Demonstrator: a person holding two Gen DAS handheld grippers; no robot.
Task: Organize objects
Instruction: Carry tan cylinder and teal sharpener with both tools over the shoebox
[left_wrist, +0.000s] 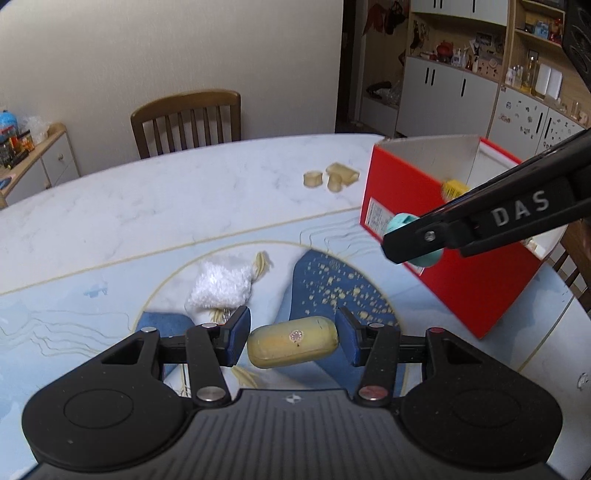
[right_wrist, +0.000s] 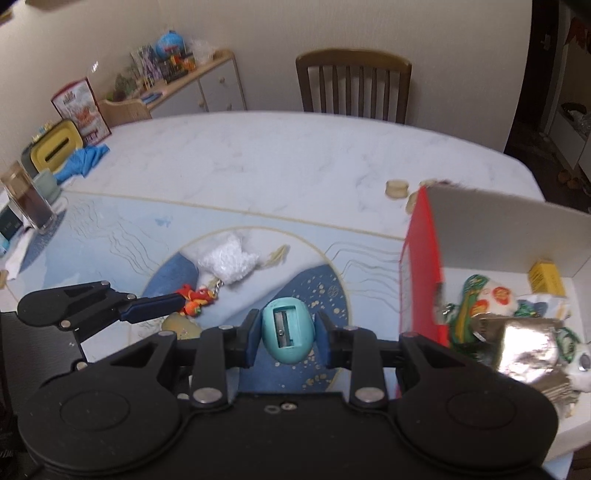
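Observation:
My left gripper is shut on a yellow oblong case, held crosswise between the blue pads above the blue patterned mat. In the right wrist view one left finger shows at the left, with the yellow case partly hidden under it. My right gripper is shut on a teal egg-shaped pencil sharpener, blade slot facing the camera. Seen from the left wrist, the right gripper holds the sharpener in front of the red cardboard box.
The red box stands open at the right, holding a small yellow carton, a foil packet and plush toys. On the mat lie a white fluffy piece and an orange keychain toy. Beige wooden pieces lie behind. A glass jar stands far left.

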